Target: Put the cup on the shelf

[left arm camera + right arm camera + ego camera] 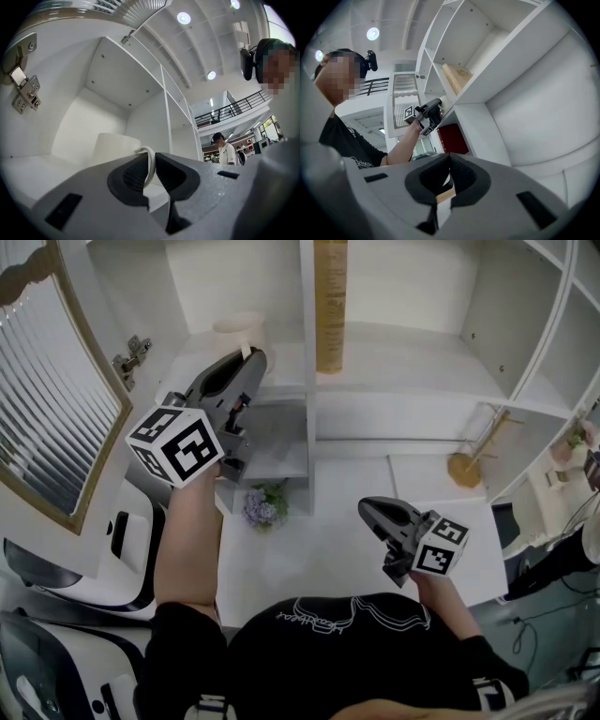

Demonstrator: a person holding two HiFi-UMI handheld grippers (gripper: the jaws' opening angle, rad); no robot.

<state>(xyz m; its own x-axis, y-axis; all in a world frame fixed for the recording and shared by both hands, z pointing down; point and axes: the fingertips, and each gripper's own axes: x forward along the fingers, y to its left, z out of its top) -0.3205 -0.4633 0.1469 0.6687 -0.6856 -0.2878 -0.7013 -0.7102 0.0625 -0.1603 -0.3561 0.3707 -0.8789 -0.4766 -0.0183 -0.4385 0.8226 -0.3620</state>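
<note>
left gripper [153,165] pinches cup [115,147] by its handle, body half hidden; right gripper [449,163] closed.

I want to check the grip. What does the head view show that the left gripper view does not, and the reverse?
Only the head view: the right gripper, held back near the person's body, and purple flowers. Only the left gripper view: the left gripper shut on the handle of the cup, and ceiling lights. Both: that gripper, the cup, the hinge, the shelf.

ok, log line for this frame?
left gripper: shut on cup handle | cup: inside shelf bay | right gripper: shut, empty
</note>
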